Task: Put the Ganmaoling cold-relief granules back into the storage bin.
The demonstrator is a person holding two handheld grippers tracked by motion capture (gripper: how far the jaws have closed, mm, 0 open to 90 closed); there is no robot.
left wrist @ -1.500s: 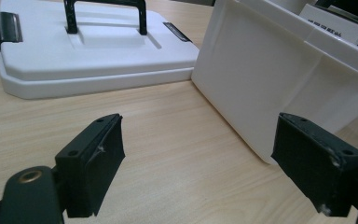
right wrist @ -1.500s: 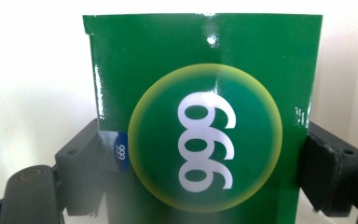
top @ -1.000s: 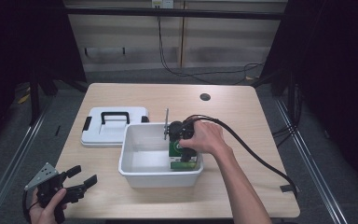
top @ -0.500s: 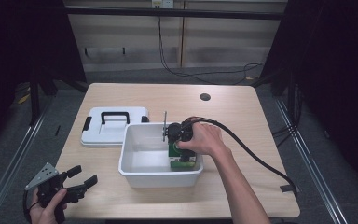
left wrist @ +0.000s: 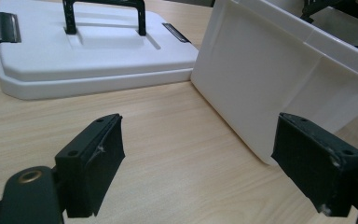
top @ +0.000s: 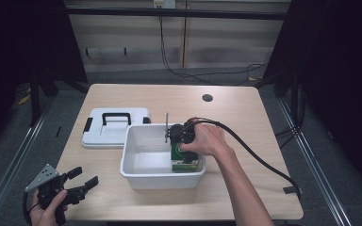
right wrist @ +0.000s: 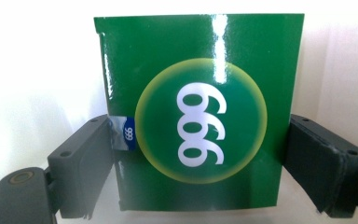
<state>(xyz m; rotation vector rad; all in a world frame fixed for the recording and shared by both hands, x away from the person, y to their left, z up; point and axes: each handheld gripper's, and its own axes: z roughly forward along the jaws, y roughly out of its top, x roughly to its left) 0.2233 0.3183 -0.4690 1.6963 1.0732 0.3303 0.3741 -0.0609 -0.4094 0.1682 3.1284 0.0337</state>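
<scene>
A glossy green box [right wrist: 200,112] with a yellow-ringed circle and white digits stands inside the white plastic bin [top: 141,176], against its right wall. In the high view the same green box [top: 185,162] shows below the person's right hand. My right gripper [right wrist: 200,158] reaches down into the bin, and its two black jaws press the box's left and right edges. My left gripper [top: 82,181] hovers at the table's front left corner, open with nothing between its fingers. In the left gripper view the left gripper [left wrist: 198,172] faces the bin's outer wall [left wrist: 270,84].
A white lid [top: 115,127] with a black handle and clips lies flat left of the bin; this lid [left wrist: 84,51] is ahead of the left gripper. A black cable [top: 259,157] trails from the right gripper over the table's right side. A dark hole [top: 207,98] marks the tabletop's far side.
The right hand has shifted very slightly over the box. The box, the bin and the left gripper have stayed where they were.
</scene>
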